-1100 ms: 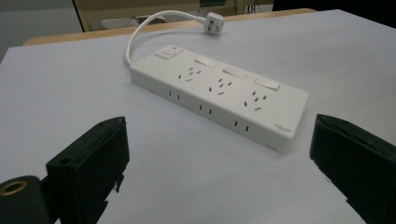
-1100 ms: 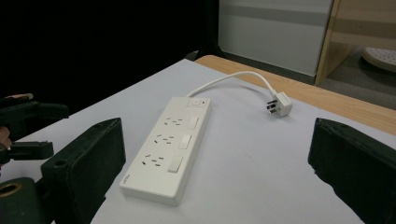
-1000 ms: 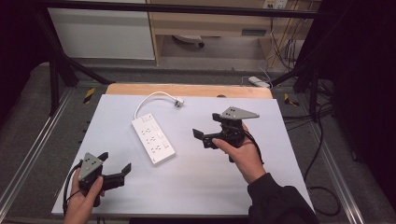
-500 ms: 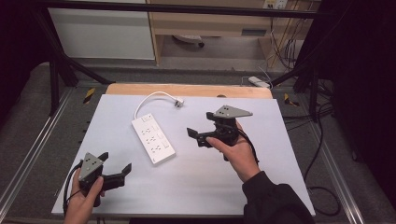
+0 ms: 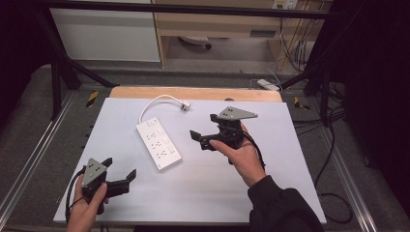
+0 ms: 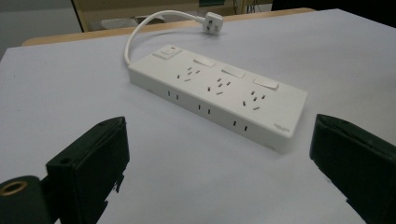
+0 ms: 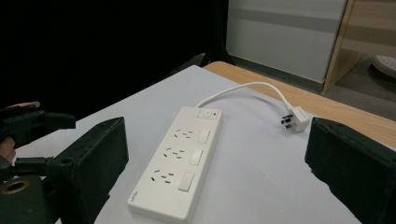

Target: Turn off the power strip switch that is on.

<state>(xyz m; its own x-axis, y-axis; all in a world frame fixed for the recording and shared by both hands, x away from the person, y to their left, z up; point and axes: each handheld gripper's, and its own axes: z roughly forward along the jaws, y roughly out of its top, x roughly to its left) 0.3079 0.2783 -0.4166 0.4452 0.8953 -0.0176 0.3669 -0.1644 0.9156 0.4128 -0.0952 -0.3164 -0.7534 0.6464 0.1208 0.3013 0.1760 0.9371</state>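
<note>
A white power strip (image 5: 158,143) with three sockets lies flat on the pale table top (image 5: 290,164), its short cord curling back to a white plug (image 5: 185,105). My right gripper (image 5: 203,126) hovers open just right of the strip, jaws pointing at it with nothing between them. Open and empty too, my left gripper (image 5: 119,168) sits near the front left edge, well short of the strip. The left gripper view has the strip (image 6: 219,100) lying across the gap between the jaws, farther off. In the right gripper view the strip (image 7: 180,161) and plug (image 7: 296,119) lie ahead.
A wooden strip (image 5: 193,92) edges the table's far side. Beyond it are a white cabinet (image 5: 106,34), a wooden shelf unit (image 5: 217,24) and loose cables (image 5: 290,53) on the floor. Metal rails (image 5: 29,159) run along both sides. The other hand and its gripper (image 7: 32,123) show at the left.
My right gripper has moved left, closer to the power strip, still open. The left gripper and the strip have stayed where they were.
</note>
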